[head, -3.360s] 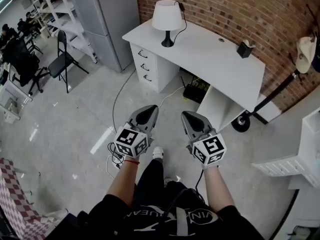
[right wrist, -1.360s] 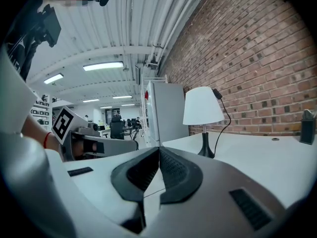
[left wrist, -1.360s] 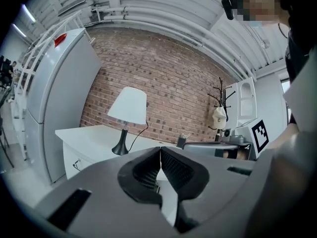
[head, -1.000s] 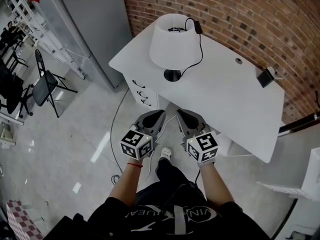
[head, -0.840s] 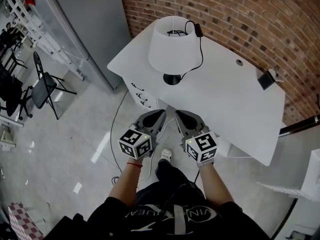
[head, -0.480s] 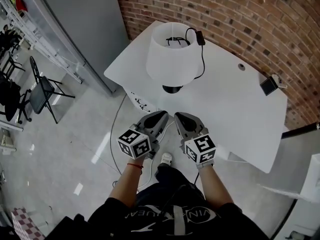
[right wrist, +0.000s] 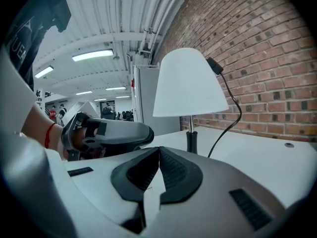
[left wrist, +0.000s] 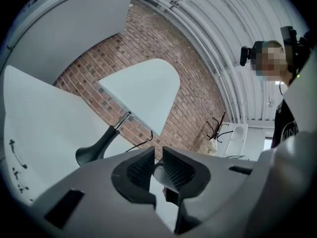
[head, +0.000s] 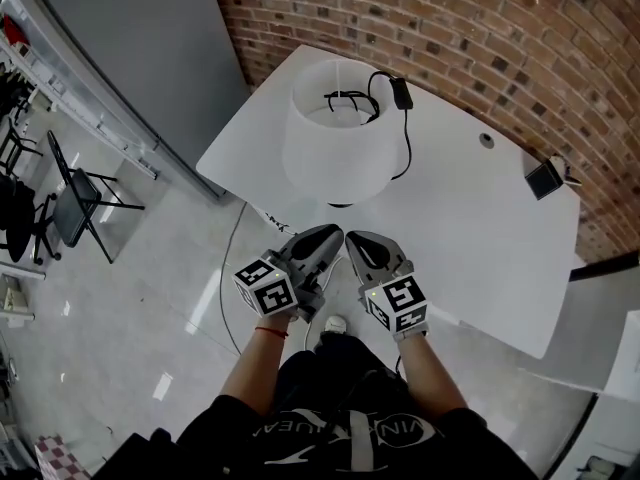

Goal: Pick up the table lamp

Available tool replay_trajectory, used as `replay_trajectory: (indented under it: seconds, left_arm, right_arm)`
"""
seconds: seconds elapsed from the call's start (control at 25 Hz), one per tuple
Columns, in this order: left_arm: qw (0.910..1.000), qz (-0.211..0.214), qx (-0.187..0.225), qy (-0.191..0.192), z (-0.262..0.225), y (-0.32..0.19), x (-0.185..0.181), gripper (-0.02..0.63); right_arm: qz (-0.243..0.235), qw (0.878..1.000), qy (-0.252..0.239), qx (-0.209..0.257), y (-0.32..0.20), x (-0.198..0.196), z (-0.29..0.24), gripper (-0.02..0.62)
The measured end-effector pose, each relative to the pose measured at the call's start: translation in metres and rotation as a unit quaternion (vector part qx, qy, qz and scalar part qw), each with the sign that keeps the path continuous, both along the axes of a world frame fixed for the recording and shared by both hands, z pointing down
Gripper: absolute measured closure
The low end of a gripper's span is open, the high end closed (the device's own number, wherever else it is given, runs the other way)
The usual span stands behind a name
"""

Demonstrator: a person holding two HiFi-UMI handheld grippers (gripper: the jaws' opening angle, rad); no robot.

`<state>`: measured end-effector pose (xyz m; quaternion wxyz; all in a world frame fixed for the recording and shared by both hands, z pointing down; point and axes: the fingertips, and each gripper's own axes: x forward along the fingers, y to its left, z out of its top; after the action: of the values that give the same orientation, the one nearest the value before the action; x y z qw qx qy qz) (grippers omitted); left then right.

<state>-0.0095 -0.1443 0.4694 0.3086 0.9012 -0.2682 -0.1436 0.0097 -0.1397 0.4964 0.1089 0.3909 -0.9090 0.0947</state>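
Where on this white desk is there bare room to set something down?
The broad stretch of desk between the lamp and the small black box is bare. It is crowded only around the lamp and its cord.

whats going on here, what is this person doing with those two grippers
A person holds a gripper in each hand at a white desk by a brick wall, both pointed toward the table lamp standing on it. Neither touches the lamp yet. The left gripper has jaws that have just been opening and stand slightly apart with nothing between them; the right gripper has its jaws shut and empty.
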Motion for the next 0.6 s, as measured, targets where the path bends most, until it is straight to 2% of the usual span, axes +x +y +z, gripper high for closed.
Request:
replay_trajectory:
  seconds: [0.28, 0.36, 0.6]
  left_arm:
    - [0.9957, 0.012, 0.009, 0.092, -0.008, -0.021, -0.008, 0.512]
    - [0.9938, 0.019, 0.016, 0.108, -0.011, -0.024, -0.01, 0.487]
    - [0.988, 0.03, 0.04, 0.146, -0.017, -0.041, -0.013, 0.482]
  right_arm:
    - [-0.007, 1.0, 0.016, -0.012, -0.011, 0.003, 0.019, 0.592]
    - [-0.008, 1.0, 0.02, -0.014, -0.012, 0.002, 0.022, 0.592]
    - [-0.024, 0.999, 0.034, -0.021, -0.014, -0.005, 0.04, 0.592]
